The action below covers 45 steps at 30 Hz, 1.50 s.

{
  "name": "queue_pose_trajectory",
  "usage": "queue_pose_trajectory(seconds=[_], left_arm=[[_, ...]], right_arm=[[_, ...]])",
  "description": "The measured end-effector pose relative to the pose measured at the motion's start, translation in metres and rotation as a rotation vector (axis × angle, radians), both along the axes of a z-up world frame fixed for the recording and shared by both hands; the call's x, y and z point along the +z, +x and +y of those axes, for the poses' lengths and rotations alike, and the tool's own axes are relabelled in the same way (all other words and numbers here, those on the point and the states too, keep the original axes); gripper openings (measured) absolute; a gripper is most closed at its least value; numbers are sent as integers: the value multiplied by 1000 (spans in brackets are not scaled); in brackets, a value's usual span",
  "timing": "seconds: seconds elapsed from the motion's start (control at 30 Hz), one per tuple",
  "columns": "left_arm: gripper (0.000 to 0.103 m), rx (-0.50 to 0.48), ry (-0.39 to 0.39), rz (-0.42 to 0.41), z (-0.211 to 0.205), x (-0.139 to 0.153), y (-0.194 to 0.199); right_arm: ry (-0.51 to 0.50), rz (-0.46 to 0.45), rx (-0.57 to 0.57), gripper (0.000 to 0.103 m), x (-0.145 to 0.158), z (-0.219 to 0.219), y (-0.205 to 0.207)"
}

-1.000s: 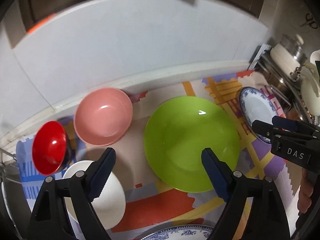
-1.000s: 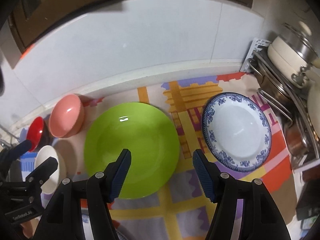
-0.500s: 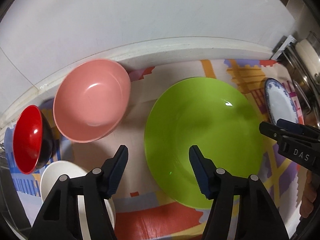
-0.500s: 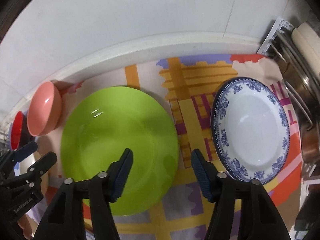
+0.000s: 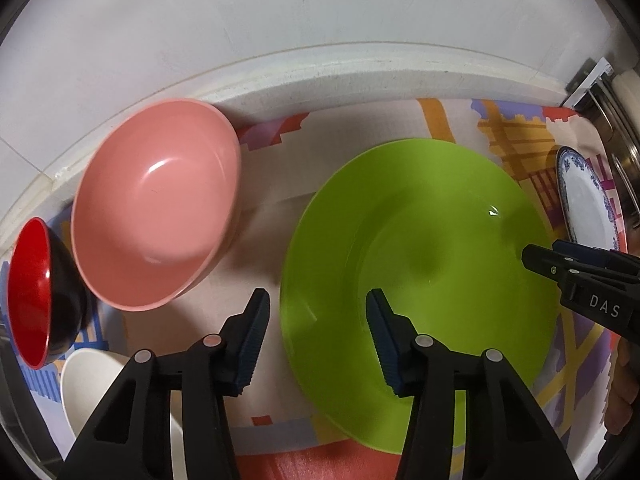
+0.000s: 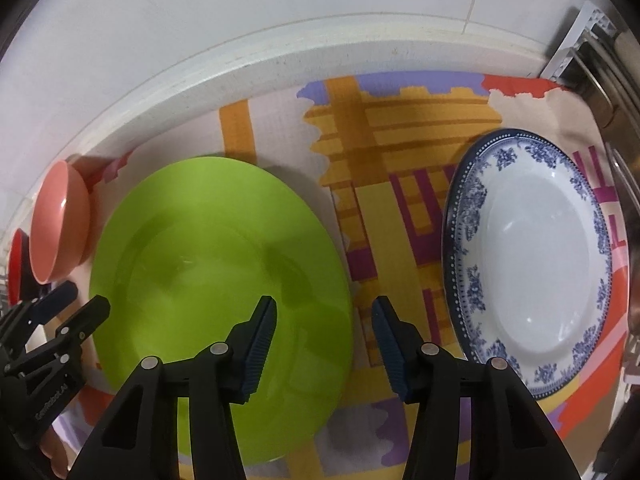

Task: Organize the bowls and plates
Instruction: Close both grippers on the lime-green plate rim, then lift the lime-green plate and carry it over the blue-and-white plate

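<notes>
A large green plate (image 5: 420,280) lies on the patterned mat; it also shows in the right wrist view (image 6: 208,280). My left gripper (image 5: 318,332) is open, its jaws straddling the plate's left rim. My right gripper (image 6: 324,336) is open, straddling the plate's right rim. A pink bowl (image 5: 156,204) sits left of the plate, with a red-and-black bowl (image 5: 32,292) and a white bowl (image 5: 92,384) further left. A blue-patterned white plate (image 6: 532,268) lies to the right.
The patterned mat (image 6: 400,152) covers the counter against a white tiled wall (image 5: 280,20). A metal dish rack (image 6: 600,60) with pots stands at the far right. The right gripper shows in the left view (image 5: 560,268), the left gripper in the right view (image 6: 60,320).
Both grippers have moved down and forward toward the green plate, now straddling its opposite rims. Their jaws have narrowed somewhat. The dishes have not moved.
</notes>
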State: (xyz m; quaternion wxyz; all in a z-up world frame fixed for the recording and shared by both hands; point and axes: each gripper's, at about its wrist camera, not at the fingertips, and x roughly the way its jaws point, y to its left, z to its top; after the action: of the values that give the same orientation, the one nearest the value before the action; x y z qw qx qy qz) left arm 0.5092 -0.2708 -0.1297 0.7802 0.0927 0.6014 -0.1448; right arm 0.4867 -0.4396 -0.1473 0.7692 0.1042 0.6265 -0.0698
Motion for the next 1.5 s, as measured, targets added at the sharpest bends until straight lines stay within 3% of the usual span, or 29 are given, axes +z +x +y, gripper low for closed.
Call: queue_pose_trajectory(seconds=[0.47, 1.13, 1.5], left_arm=[[38, 9, 20, 19, 2, -11, -1], [36, 41, 22, 21, -3, -1, 0], [36, 26, -24, -15, 8, 29, -27]], right_arm=[[46, 15, 24, 44, -14, 6, 4], [84, 26, -18, 42, -16, -5, 0], [46, -3, -32, 42, 18, -7, -27]])
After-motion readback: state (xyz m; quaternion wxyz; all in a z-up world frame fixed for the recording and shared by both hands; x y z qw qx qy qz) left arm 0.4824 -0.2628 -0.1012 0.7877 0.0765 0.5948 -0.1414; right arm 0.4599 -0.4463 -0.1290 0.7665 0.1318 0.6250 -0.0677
